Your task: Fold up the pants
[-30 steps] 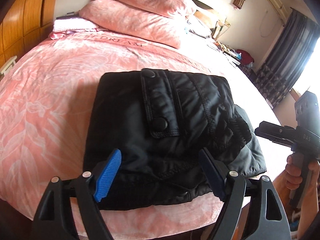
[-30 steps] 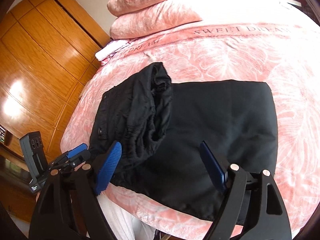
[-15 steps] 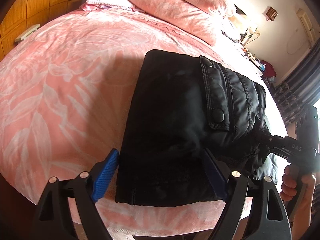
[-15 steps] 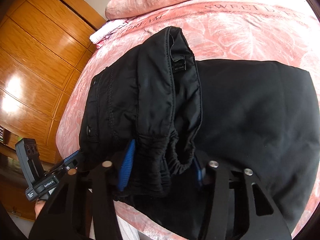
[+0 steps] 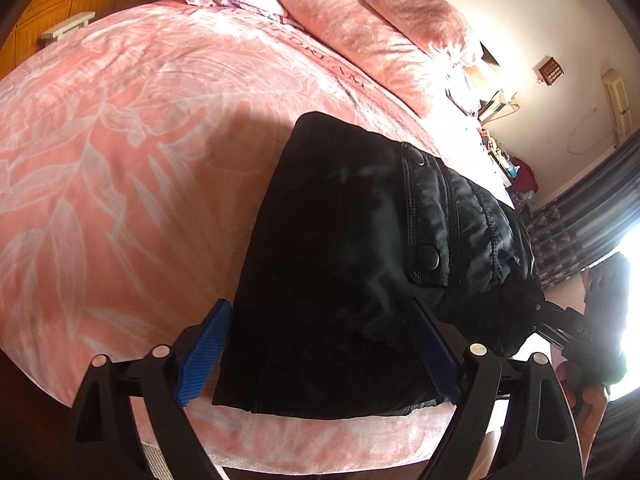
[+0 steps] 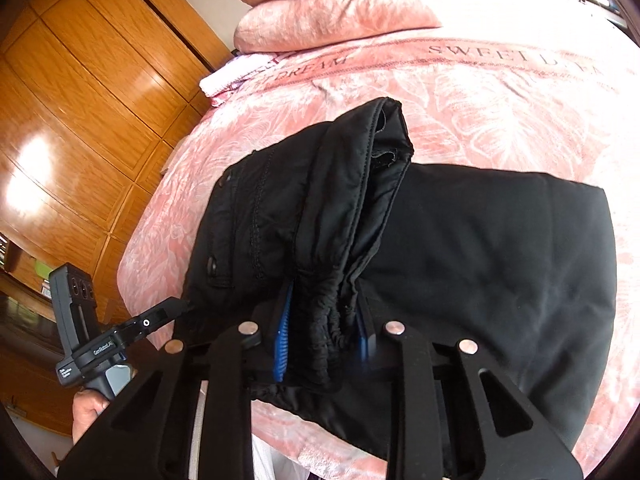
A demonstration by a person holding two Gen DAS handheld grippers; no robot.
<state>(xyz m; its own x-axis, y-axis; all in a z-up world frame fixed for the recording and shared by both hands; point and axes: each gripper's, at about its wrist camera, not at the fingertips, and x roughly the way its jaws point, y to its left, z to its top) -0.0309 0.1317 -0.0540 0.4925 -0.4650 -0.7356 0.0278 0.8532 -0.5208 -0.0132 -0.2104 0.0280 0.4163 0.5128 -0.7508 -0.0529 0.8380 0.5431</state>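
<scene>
the right hand-held gripper (image 6: 320,338), low centre of its own view, has its blue pads pinched close on the gathered elastic waistband of the black pants (image 6: 480,264). that bunch is thick and slick-looking, so a quick pull could let it slide out, or drag the flat lower layer off the pink bed (image 6: 500,92) edge and spoil the fold. the left hand-held gripper (image 5: 316,354), at the bottom of the left wrist view, stands wide open and grips nothing; its pads straddle the near corner of the pants. if it closes there it may catch only the top layer. the pants lie folded at the bed's near edge, filling the centre and right of both views, the raised waistband section running up toward the pillows (image 6: 336,12).
</scene>
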